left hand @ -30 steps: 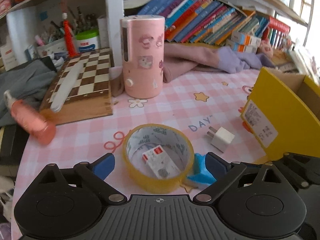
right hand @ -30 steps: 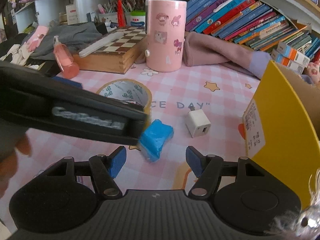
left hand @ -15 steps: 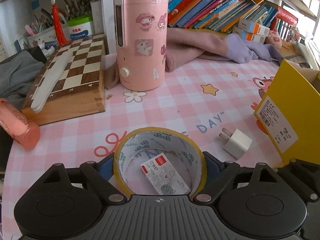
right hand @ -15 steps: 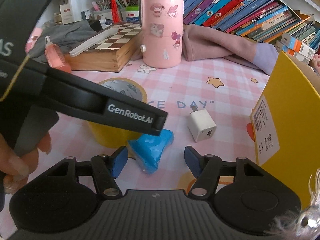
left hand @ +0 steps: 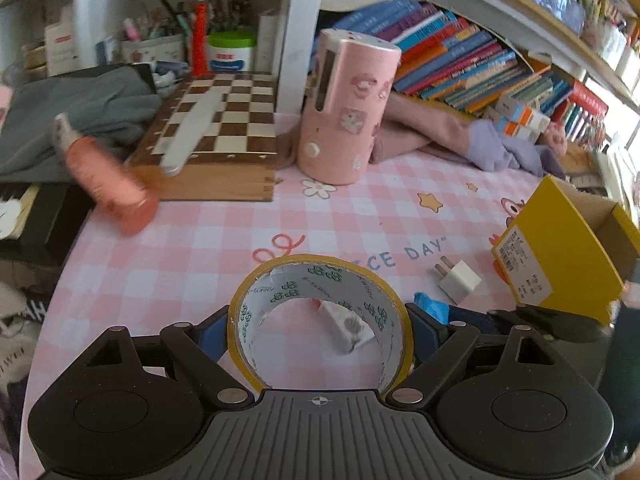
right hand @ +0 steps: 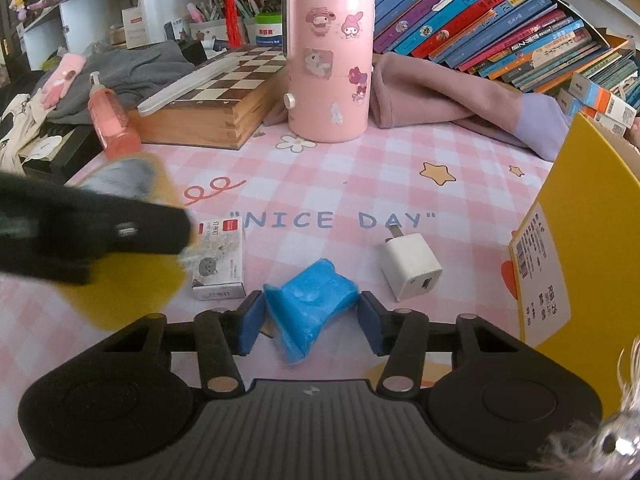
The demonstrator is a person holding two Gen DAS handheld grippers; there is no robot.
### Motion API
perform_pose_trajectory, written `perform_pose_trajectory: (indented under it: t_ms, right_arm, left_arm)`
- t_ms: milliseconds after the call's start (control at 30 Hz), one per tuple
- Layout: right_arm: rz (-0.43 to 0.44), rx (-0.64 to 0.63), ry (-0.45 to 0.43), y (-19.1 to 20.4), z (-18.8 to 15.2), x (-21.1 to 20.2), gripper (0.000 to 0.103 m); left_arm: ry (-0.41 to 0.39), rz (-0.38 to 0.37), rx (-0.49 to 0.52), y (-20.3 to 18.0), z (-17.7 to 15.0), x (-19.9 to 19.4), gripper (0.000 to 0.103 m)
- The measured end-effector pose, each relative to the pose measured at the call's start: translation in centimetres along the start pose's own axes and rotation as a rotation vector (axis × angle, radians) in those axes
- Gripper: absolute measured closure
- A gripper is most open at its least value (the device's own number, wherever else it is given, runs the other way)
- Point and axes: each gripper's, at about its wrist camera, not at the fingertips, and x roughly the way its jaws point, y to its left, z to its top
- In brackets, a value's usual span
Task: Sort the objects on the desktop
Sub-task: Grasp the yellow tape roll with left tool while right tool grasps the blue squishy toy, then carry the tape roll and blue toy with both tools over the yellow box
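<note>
Left gripper (left hand: 320, 330) pinches the tape roll (left hand: 320, 320); right gripper (right hand: 310, 322) straddles the blue wad (right hand: 310, 304).

The left blue pads press both sides of the yellow roll, which sits tilted, lifted off the pink checked tablecloth (left hand: 208, 240). The right gripper's jaws are spread, with the blue wad lying on the cloth between them; the left pad looks to be touching it, the right pad just beside. A small white card box (right hand: 220, 258) lies left of the wad, a white charger plug (right hand: 412, 268) right of it. Farther right stands a yellow box (right hand: 588, 232). Behind are a pink canister (right hand: 330, 60), a chessboard box (right hand: 224, 92) and a pink spray bottle (right hand: 110, 120).
</note>
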Motion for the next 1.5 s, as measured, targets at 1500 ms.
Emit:
perform_pose_trajectory:
  t_ms: [1500]
  right_arm:
    - [-0.062, 0.041, -0.085, 4.2, -10.9, -21.3, 0.058]
  left_arm:
    - [-0.12, -0.159, 0.067, -1.9, -12.1, -18.4, 0.014]
